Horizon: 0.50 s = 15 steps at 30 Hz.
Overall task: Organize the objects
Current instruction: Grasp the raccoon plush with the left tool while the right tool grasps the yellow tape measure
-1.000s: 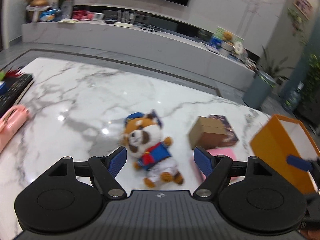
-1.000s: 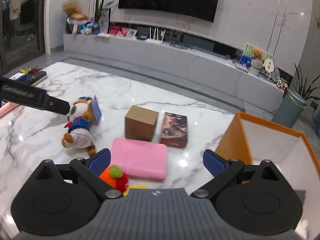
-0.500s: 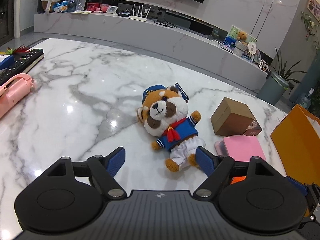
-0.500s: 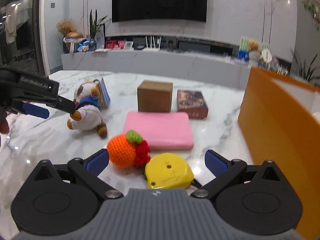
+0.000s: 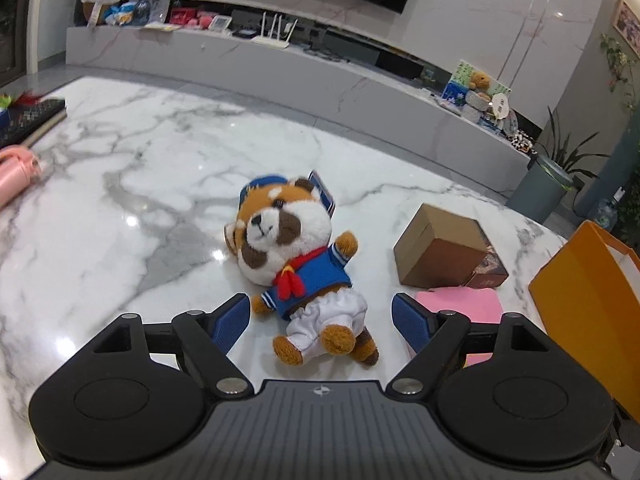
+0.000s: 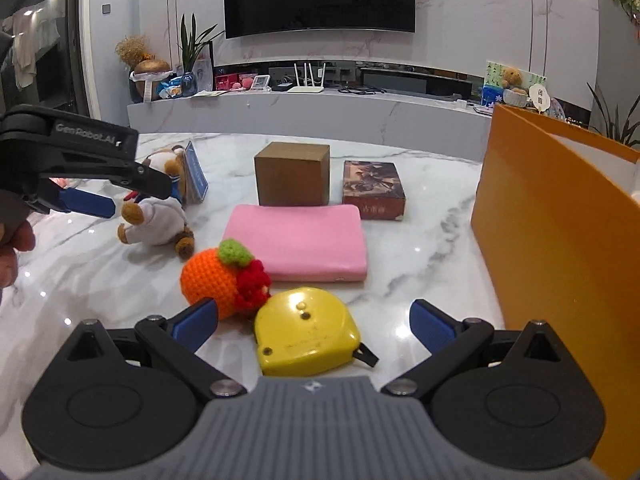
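Observation:
A plush animal (image 5: pixel 296 264) in a blue sailor suit lies on its back on the marble table (image 5: pixel 120 200). My left gripper (image 5: pixel 320 308) hangs open just over its legs, one pad on each side, not touching. The right wrist view shows the plush (image 6: pixel 160 216) at the left with the left gripper (image 6: pixel 136 200) above it. My right gripper (image 6: pixel 314 316) is open around a yellow tape measure (image 6: pixel 304 328), and a crocheted orange (image 6: pixel 216 280) touches its left pad. Behind them lie a pink pad (image 6: pixel 298 240), a brown box (image 6: pixel 292 178) and a dark printed box (image 6: pixel 374 190).
An orange open-topped box (image 6: pixel 560 240) stands tall at the right, close to my right gripper. A remote control (image 5: pixel 32 116) and a pink object (image 5: pixel 16 176) lie at the table's far left. A hand (image 6: pixel 12 248) holds the left gripper. A low media shelf runs behind the table.
Both grippers have sunk toward the table and their jaws have widened a little. The plush now lies between the left fingers; the tape measure and crocheted orange came between the right fingers.

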Motion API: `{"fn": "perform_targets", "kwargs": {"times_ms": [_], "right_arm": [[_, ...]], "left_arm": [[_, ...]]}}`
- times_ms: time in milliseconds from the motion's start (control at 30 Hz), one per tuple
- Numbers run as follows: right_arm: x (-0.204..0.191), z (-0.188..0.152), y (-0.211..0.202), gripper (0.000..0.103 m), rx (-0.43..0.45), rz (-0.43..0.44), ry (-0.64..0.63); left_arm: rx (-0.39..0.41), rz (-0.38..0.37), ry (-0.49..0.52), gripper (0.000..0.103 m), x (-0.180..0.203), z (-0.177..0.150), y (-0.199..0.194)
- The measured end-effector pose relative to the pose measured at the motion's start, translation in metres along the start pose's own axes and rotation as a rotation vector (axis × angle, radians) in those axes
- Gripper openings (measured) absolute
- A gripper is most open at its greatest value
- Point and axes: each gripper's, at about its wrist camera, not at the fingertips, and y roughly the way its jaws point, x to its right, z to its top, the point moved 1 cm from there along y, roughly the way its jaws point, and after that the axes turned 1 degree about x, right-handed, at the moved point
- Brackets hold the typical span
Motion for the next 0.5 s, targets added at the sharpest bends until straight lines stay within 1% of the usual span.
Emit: {"fn": "perform_targets", "kwargs": {"times_ms": [100, 167, 200, 233, 267, 300, 333, 367, 400, 433, 500], "right_arm": [[0.003, 0.000, 0.000, 0.101, 0.002, 0.005, 0.019], [0.002, 0.000, 0.001, 0.100, -0.004, 0.007, 0.016], [0.001, 0.000, 0.001, 0.096, -0.005, 0.010, 0.011], [0.001, 0.000, 0.001, 0.093, -0.006, 0.013, 0.006], [0.000, 0.000, 0.002, 0.092, -0.009, 0.014, 0.002], [-0.001, -0.001, 0.002, 0.090, -0.013, 0.014, -0.003], [-0.001, -0.001, 0.002, 0.085, -0.014, 0.019, -0.007], [-0.002, -0.001, 0.002, 0.081, -0.017, 0.023, -0.011], [-0.002, -0.001, 0.004, 0.070, -0.024, 0.029, -0.015], [-0.002, -0.002, 0.005, 0.067, -0.035, 0.035, -0.019], [-0.002, -0.001, 0.005, 0.064, -0.035, 0.030, -0.025]], "left_arm": [[-0.032, 0.005, -0.028, 0.094, -0.004, -0.004, 0.011], [-0.040, 0.011, -0.048, 0.094, -0.007, -0.005, 0.015], [-0.030, 0.010, -0.049, 0.094, -0.009, -0.005, 0.014], [-0.032, 0.007, -0.054, 0.089, -0.010, -0.005, 0.014], [-0.030, 0.005, -0.053, 0.076, -0.011, -0.005, 0.013], [-0.031, -0.008, -0.049, 0.070, -0.011, -0.005, 0.013], [-0.035, -0.019, -0.047, 0.058, -0.010, -0.006, 0.011], [-0.038, -0.023, -0.040, 0.054, -0.009, -0.006, 0.010], [-0.038, -0.020, -0.026, 0.053, -0.008, -0.007, 0.008], [-0.041, -0.018, -0.013, 0.051, -0.007, -0.009, 0.005], [-0.061, -0.030, -0.006, 0.047, -0.008, -0.013, -0.001]]}}
